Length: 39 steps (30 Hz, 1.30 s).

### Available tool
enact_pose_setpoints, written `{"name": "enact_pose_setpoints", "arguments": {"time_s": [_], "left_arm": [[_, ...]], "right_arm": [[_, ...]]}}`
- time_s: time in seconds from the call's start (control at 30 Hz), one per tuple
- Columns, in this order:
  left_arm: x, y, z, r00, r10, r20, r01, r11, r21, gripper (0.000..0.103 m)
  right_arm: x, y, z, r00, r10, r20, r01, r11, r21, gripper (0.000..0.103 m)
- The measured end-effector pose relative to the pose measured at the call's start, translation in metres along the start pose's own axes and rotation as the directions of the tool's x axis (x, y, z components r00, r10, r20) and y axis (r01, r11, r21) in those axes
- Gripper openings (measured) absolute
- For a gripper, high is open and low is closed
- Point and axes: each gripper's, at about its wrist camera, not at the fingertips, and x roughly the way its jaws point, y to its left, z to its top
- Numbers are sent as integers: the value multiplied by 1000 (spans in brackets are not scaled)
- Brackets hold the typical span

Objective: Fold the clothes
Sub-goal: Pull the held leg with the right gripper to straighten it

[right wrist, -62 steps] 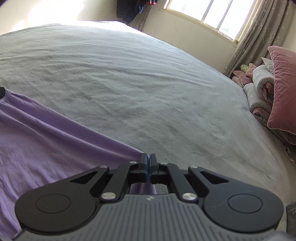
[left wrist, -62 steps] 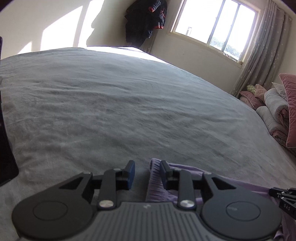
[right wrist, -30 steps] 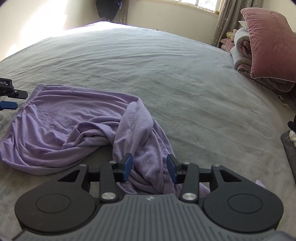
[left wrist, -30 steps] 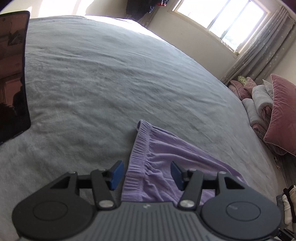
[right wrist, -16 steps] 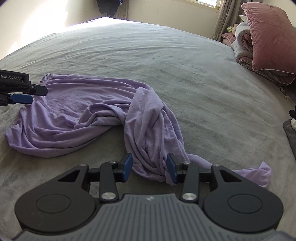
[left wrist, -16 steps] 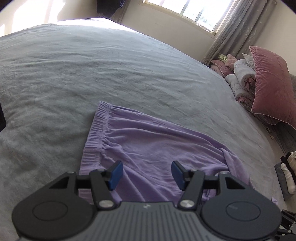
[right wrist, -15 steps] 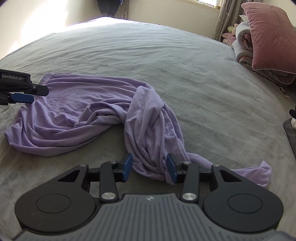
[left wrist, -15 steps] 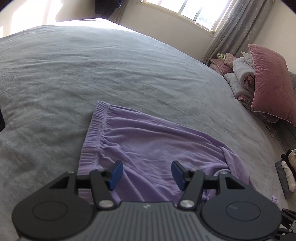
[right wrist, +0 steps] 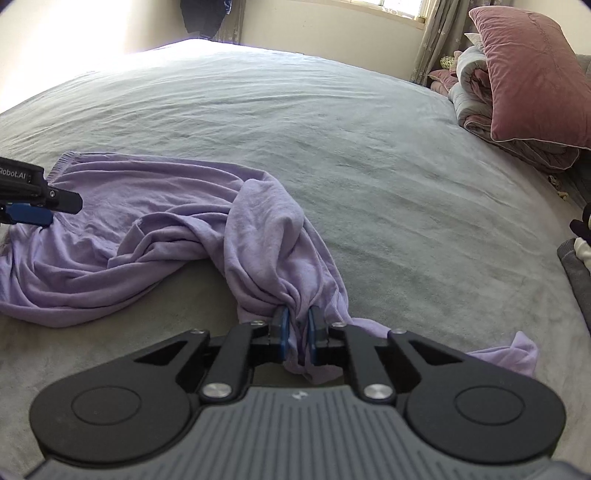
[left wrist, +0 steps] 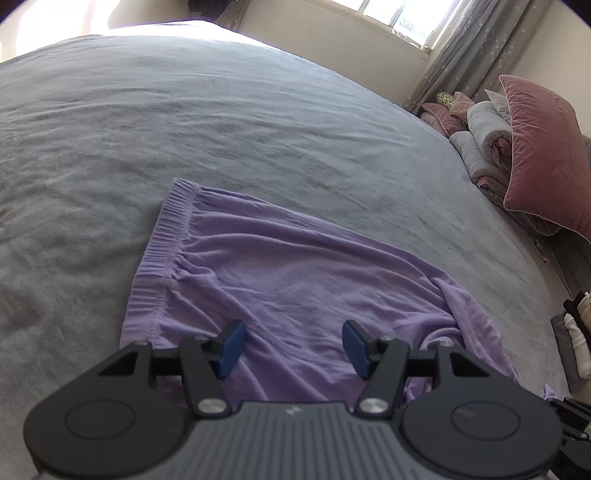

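A pair of lilac trousers (left wrist: 288, 280) lies crumpled on the grey bed (left wrist: 184, 122). Its elastic waistband (left wrist: 166, 243) is on the left. My left gripper (left wrist: 291, 345) is open and empty, hovering over the seat of the trousers. In the right wrist view the trousers (right wrist: 155, 229) have a bunched, twisted leg (right wrist: 273, 251). My right gripper (right wrist: 295, 328) is shut on the near end of that twisted leg, with cloth pinched between the blue pads. The left gripper's fingertip (right wrist: 37, 206) shows at the left edge there.
A pink pillow (right wrist: 532, 74) and rolled quilts (right wrist: 469, 88) lie at the bed's right side. A grey item with black and white cloth (right wrist: 580, 254) sits at the right edge. A window (left wrist: 406, 18), curtains and dark hanging clothes (right wrist: 207, 14) are behind.
My right gripper has shut on the twisted trouser leg; half a second ago it was open around it. My left gripper stays open over the trousers, slightly nearer.
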Motion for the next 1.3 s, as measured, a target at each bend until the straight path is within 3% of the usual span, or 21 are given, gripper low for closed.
{"name": "enact_pose_setpoints", "arguments": {"time_s": [0.2, 0.37, 0.73, 0.87, 0.93, 1.0, 1.3], "left_arm": [[5, -5, 0, 1000, 5, -9, -5, 1000, 4, 60], [7, -7, -1, 1000, 13, -12, -13, 1000, 14, 60], [11, -5, 1, 1000, 8, -15, -8, 1000, 4, 60], [11, -5, 1, 1000, 6, -16, -6, 1000, 5, 60], [11, -5, 2, 1000, 4, -17, -4, 1000, 6, 60], [11, -5, 2, 1000, 2, -17, -2, 1000, 6, 60], [12, -3, 2, 1000, -1, -19, 1, 1000, -6, 60]], "right_arm": [[-8, -29, 39, 996, -65, 60, 64, 998, 20, 12], [10, -46, 63, 990, -120, 74, 118, 993, 29, 12], [82, -73, 90, 983, -182, -19, 183, 982, 45, 12], [94, -76, 90, 982, -173, -72, 177, 983, 50, 17], [99, -77, 90, 981, -168, -99, 174, 983, 52, 31], [105, -79, 90, 979, -163, -125, 171, 984, 54, 37], [59, -104, 76, 994, -7, -112, 34, 970, 240, 39]]}}
